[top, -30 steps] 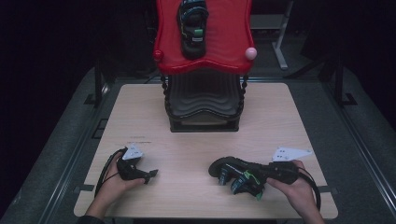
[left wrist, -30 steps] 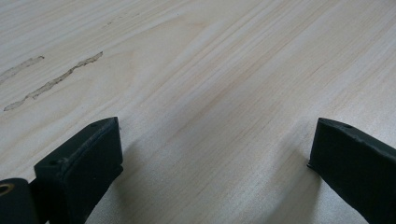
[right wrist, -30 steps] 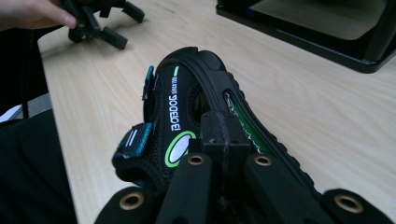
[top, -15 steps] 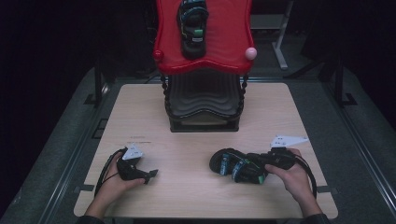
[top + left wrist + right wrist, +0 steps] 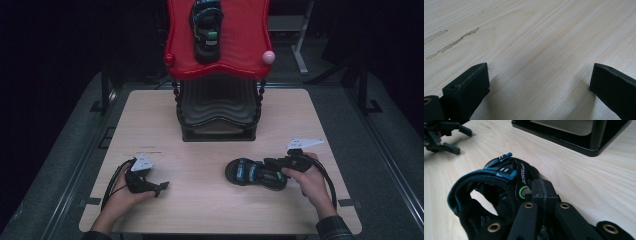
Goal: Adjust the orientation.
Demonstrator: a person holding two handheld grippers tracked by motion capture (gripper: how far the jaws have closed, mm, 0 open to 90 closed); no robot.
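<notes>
A black sandal with blue straps (image 5: 254, 172) lies on the wooden table (image 5: 320, 120) at the front right. My right gripper (image 5: 274, 164) is shut on its heel end; in the right gripper view the closed jaws (image 5: 541, 192) pinch the sandal (image 5: 499, 180) beside a green ring mark. My left gripper (image 5: 159, 188) rests at the front left, open, its two jaws (image 5: 536, 82) wide apart over bare wood. A second matching sandal (image 5: 206, 25) lies on the red shelf (image 5: 220, 57) at the back.
The red shelf tops a black ribbed stand (image 5: 217, 112) at the table's far middle; the stand's base (image 5: 574, 135) is close ahead of the right gripper. The left gripper (image 5: 441, 137) shows far off in the right gripper view. Dark floor surrounds the table.
My right hand has carried the sandal away from the front edge, toward the stand. The left hand has stayed put.
</notes>
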